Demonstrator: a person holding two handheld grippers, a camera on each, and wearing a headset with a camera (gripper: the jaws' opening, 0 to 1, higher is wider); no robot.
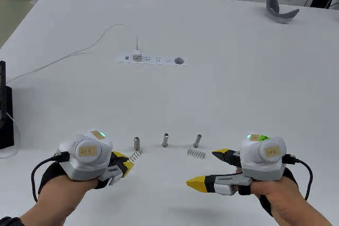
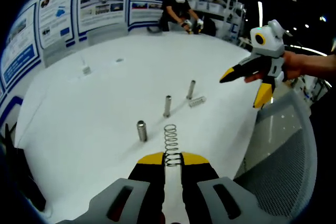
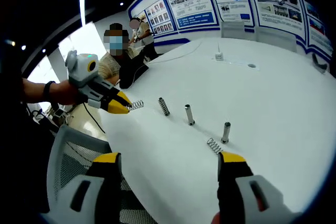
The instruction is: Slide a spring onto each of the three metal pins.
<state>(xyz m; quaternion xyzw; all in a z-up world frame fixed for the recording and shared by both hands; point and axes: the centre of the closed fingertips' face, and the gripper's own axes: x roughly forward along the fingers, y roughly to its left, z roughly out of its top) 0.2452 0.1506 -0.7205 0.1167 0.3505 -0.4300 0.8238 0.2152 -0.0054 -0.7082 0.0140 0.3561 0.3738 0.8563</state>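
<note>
Left hand-held gripper (image 2: 171, 159) around slim spring (image 2: 170, 139)

3 pins (image 1: 136, 143) (image 1: 165, 140) (image 1: 197, 141), 3 springs (image 3: 164, 106) (image 1: 136, 155) (image 1: 196, 153) and 2 claws (image 1: 127, 163) (image 1: 201, 169) are in view.

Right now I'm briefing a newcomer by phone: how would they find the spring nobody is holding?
On the white table, find the row of three upright metal pins between the two grippers. The loose spring lies flat by the foot of the end pin nearest the right gripper. The other spring sticks out of the shut left gripper instead.
</note>
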